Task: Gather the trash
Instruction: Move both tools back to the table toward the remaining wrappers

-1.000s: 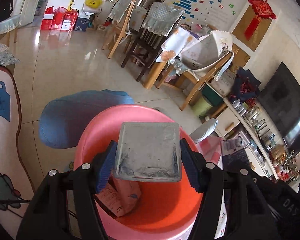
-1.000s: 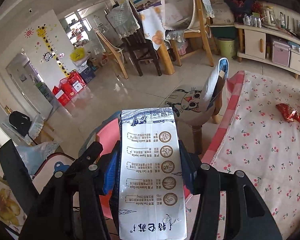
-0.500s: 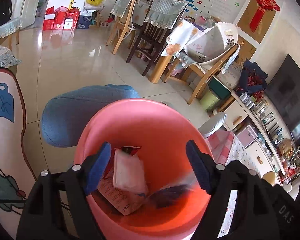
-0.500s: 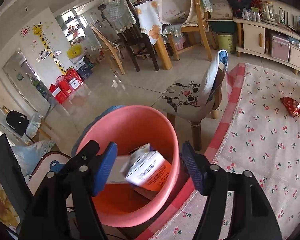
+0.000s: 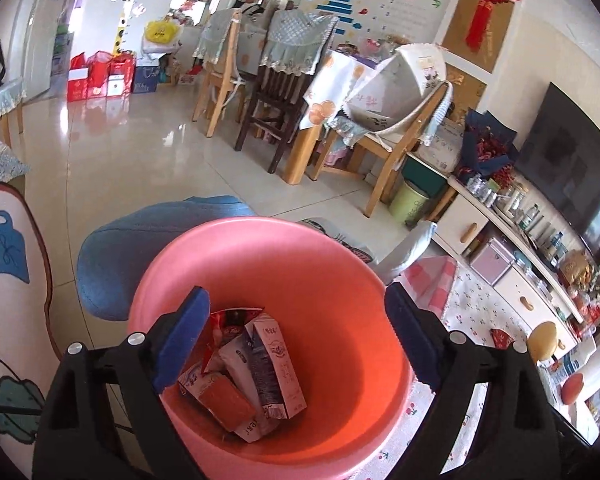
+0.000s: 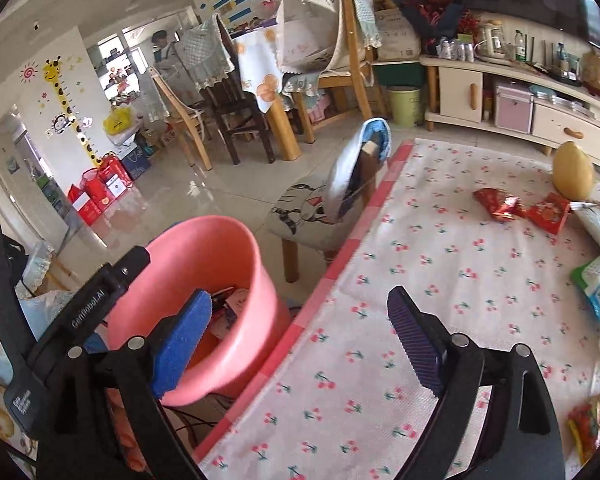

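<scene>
In the left wrist view, the left gripper (image 5: 296, 340) is being held over the pink bucket (image 5: 340, 248) with its fingers apart and empty; cartons (image 5: 274, 364) are lying in the bucket, below and between the fingers. In the right wrist view, the right gripper (image 6: 300, 336) is likewise being held apart and empty over the table (image 6: 440, 280). A next pickup is being judged due: red wrappers (image 6: 500, 206) are lying well ahead of the fingers, to their right, with nothing between; the yellow fruit (image 6: 572, 176) is standing just beyond them.
</scene>
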A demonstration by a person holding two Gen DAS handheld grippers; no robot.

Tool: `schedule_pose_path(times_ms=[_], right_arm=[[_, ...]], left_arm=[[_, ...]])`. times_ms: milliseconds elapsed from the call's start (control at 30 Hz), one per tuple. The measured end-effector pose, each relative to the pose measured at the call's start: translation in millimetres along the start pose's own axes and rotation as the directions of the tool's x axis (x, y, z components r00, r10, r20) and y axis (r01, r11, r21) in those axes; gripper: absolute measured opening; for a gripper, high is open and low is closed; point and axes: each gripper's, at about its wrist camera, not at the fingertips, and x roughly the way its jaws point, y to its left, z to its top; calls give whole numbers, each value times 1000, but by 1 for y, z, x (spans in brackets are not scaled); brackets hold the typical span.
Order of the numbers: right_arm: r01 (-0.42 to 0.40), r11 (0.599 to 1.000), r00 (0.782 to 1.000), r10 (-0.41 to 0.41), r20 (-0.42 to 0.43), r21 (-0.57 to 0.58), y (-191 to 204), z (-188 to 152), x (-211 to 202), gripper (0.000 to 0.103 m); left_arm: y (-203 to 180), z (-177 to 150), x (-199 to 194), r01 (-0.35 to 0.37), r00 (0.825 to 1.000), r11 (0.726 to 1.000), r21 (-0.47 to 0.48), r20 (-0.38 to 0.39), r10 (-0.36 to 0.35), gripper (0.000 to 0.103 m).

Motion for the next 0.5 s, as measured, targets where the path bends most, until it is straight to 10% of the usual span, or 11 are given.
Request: schedule_pose_path(times_ms=[500], right_arm=[[124,992,991,-123,48,-14,-61,-36,-59,91]], left_arm=[[-62,-31,-15,118,993,972,205,-29,-114,90]])
